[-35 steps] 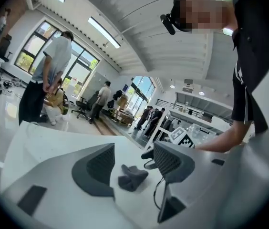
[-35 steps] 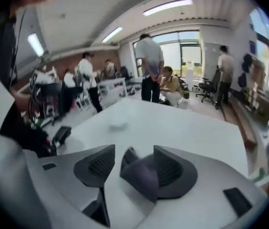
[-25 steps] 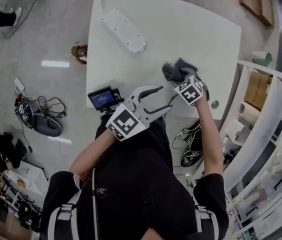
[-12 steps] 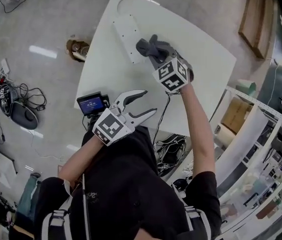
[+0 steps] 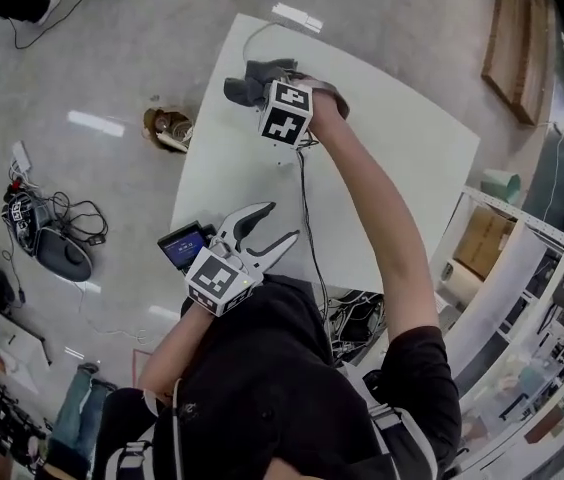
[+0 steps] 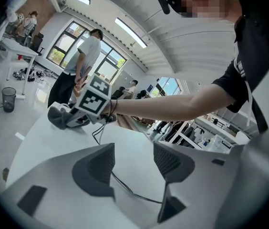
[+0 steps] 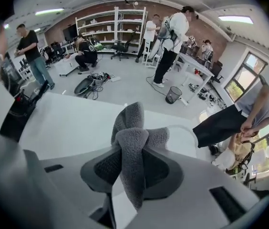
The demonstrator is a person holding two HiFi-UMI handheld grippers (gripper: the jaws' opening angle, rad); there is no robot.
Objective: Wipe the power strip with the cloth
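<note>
Right fingers point(image 7: 101, 168) pinching grey fleecy cloth point(image 7: 132, 142) between them, over white counter point(image 5: 402, 168) | left fingers point(image 6: 96, 168) standing apart, empty

Bright ceiling lighting, floor glare, fisheye-warped edges (dark corners), slightly soft

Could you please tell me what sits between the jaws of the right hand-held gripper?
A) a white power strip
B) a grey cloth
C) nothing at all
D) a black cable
B: in the right gripper view, the right hand-held gripper, whose jaws have just been closing, is clamped on the grey cloth, which bunches up above the jaws.
</note>
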